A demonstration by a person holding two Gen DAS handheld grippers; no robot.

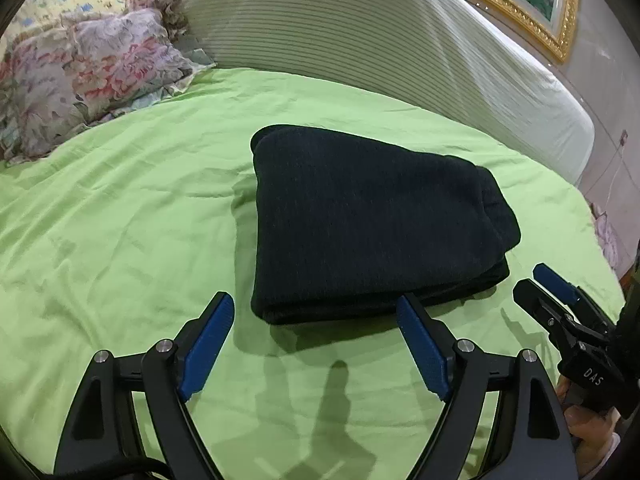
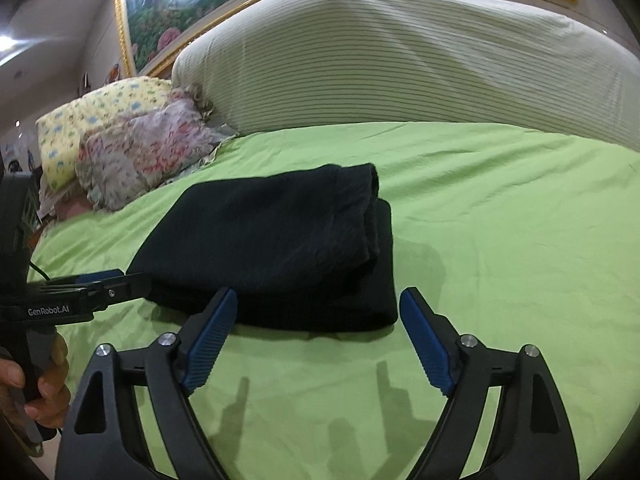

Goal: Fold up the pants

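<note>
The dark navy pants lie folded into a thick rectangular stack on the green bedsheet. They also show in the right wrist view. My left gripper is open and empty, just short of the stack's near edge. My right gripper is open and empty, its fingertips at the stack's near edge. In the left wrist view the right gripper appears at the right of the pants. In the right wrist view the left gripper appears at the left, next to the stack.
A large striped white bolster lies along the far side of the bed. Floral pillows are piled at the far left. A gold-framed picture hangs on the wall behind. The bed's edge drops off at the right.
</note>
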